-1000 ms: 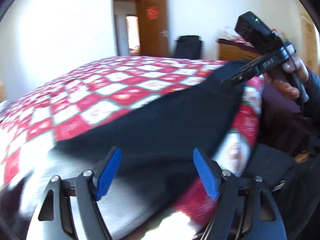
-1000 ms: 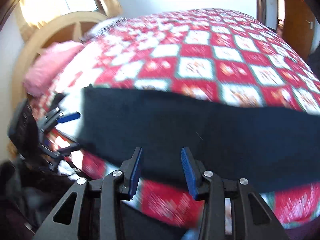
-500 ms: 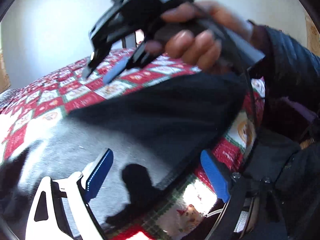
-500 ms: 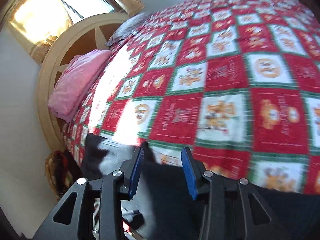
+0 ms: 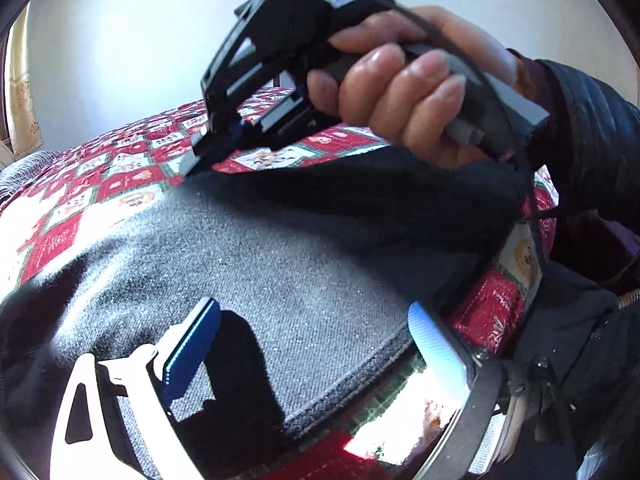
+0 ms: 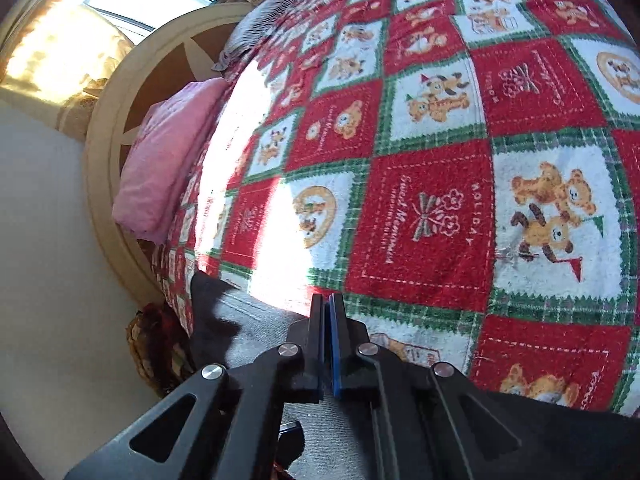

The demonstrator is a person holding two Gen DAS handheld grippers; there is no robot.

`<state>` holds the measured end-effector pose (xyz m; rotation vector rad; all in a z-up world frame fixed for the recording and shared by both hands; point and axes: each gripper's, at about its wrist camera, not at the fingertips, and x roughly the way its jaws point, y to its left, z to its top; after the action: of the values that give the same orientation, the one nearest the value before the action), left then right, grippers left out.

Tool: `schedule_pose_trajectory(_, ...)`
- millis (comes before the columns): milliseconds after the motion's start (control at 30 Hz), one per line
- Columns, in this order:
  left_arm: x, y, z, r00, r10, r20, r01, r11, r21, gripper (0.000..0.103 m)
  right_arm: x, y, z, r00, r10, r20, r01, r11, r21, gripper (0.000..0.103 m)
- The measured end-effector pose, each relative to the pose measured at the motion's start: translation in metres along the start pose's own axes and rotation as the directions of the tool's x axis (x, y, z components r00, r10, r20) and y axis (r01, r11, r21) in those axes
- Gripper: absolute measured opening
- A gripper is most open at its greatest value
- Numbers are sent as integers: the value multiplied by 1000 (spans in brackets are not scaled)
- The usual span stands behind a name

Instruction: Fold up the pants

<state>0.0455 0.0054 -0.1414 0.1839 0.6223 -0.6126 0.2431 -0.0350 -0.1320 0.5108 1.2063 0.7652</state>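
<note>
Dark pants (image 5: 320,260) lie flat along the near edge of a bed, grey where the sun hits them. My left gripper (image 5: 312,308) hovers low over their near hem, its jaws wide and still opening, with cloth under the gap and neither blue pad pressing on it. A hand (image 5: 400,80) holds my right gripper (image 5: 192,164), whose tips come down on the far edge of the pants. In the right wrist view the right gripper (image 6: 328,300) has its pads pressed together at that edge of the pants (image 6: 256,332), pinching the cloth.
A red, white and green bear-patterned blanket (image 6: 432,220) covers the bed. A pink pillow (image 6: 168,160) leans on the round cream headboard (image 6: 104,128) below a sunlit window (image 6: 140,4). A basket (image 6: 148,340) sits on the floor by the bed. The person's dark clothing (image 5: 580,320) is at the right.
My right gripper swept along the pants from their right end toward the headboard end and shut at their far edge. My left jaws spread wider and sank closer to the cloth.
</note>
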Motion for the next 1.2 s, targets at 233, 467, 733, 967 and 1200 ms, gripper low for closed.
schedule_pose_trajectory(233,3,-6,-1,1000,22,-14,-22,1000,11,101,-2,2,5,995,-88,46,89,996,-14,1)
schedule_pose_trajectory(467,0,-9,-4,1000,26,-18,-25,1000,17,103,4,-10,-4,993,-115,12,116,992,-47,3)
schedule_pose_trajectory(733,0,-8,-4,999,29,-16,-29,999,13,103,-59,-4,-60,976,-205,69,214,960,-179,35)
schedule_pose_trajectory(967,-1,-11,0,999,47,-21,-48,999,-3,103,-73,-40,-99,981,-175,78,187,964,-188,55)
schedule_pose_trajectory(1200,-14,0,13,996,90,16,-88,991,-103,103,-169,-60,-109,934,-236,269,272,957,-103,55)
